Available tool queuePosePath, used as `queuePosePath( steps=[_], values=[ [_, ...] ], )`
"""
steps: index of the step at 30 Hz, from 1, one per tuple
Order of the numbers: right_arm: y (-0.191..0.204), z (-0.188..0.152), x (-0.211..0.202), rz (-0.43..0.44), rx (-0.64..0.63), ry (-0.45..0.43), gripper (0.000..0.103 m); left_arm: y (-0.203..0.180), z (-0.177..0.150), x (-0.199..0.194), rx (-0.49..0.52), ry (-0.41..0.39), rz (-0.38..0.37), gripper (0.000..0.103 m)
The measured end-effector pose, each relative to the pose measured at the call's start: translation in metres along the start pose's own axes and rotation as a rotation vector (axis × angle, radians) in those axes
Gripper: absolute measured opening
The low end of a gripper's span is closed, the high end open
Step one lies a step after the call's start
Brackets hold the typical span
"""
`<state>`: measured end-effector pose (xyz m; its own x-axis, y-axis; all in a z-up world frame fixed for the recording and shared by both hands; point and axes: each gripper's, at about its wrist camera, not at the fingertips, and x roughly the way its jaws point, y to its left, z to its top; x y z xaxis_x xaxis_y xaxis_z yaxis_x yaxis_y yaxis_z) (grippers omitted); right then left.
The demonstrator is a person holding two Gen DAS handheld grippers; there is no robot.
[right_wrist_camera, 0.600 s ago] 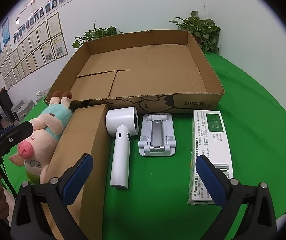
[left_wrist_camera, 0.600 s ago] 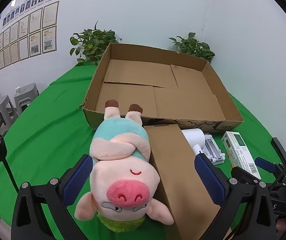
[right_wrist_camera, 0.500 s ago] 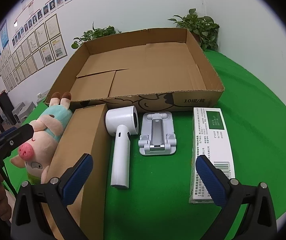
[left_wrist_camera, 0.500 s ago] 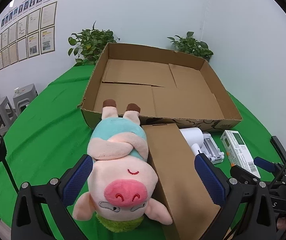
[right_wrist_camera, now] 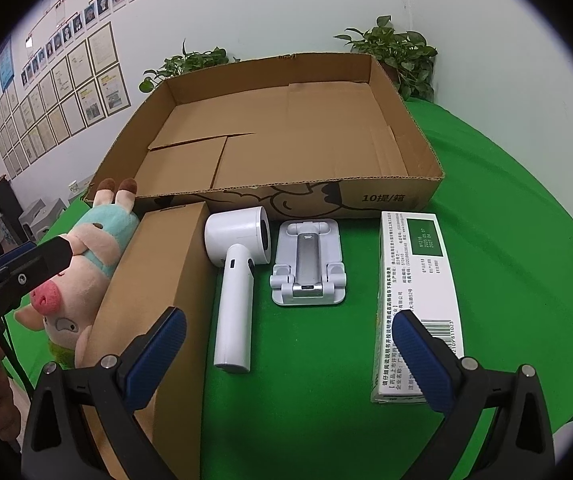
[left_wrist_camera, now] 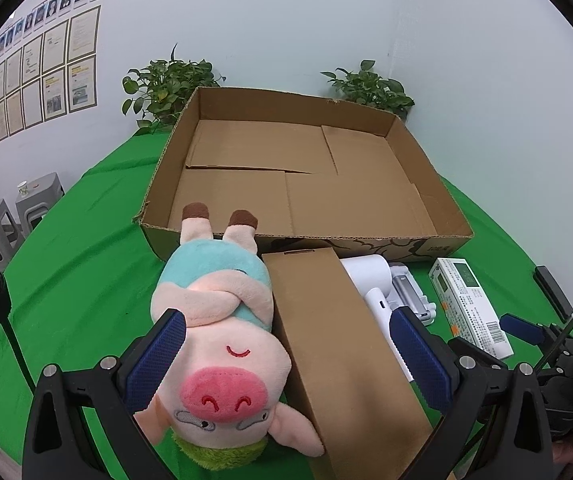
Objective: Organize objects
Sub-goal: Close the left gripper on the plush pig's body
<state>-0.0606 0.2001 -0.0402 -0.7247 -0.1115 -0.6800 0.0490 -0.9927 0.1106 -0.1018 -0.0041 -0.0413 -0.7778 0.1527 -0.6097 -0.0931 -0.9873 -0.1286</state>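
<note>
A pink plush pig (left_wrist_camera: pixel 222 344) in a teal shirt lies on the green table, feet toward a large open cardboard box (left_wrist_camera: pixel 306 184). My left gripper (left_wrist_camera: pixel 286 356) is open, its fingers straddling the pig's head and a long brown carton (left_wrist_camera: pixel 342 352) beside it. My right gripper (right_wrist_camera: pixel 286 352) is open and empty, above the table near a white hair dryer (right_wrist_camera: pixel 236 280), a white phone stand (right_wrist_camera: pixel 308 268) and a white and green medicine box (right_wrist_camera: pixel 416 292). The big box (right_wrist_camera: pixel 286 140), the carton (right_wrist_camera: pixel 158 292) and the pig (right_wrist_camera: pixel 78 276) also show in the right wrist view.
The table is covered by a green cloth (left_wrist_camera: pixel 78 272). Two potted plants (left_wrist_camera: pixel 166 88) stand behind the big box by the white wall. Grey stools (left_wrist_camera: pixel 6 216) stand off the table's left side. The left gripper's finger (right_wrist_camera: pixel 34 264) shows at the right wrist view's left.
My left gripper has moved slightly forward and up over the pig. My right gripper has barely moved. Both stay open.
</note>
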Motion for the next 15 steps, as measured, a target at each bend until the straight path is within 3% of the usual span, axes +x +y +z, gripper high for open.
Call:
queuePosePath(
  steps=[9,15],
  values=[
    [0.004,0.002,0.001,0.021,-0.007,0.003,0.102,0.03,0.006,-0.014,-0.021,0.005,-0.05,0.103],
    [0.015,0.004,0.001,0.045,-0.035,0.011,0.102,0.052,-0.009,-0.002,-0.012,0.091,-0.055,0.103]
  ],
)
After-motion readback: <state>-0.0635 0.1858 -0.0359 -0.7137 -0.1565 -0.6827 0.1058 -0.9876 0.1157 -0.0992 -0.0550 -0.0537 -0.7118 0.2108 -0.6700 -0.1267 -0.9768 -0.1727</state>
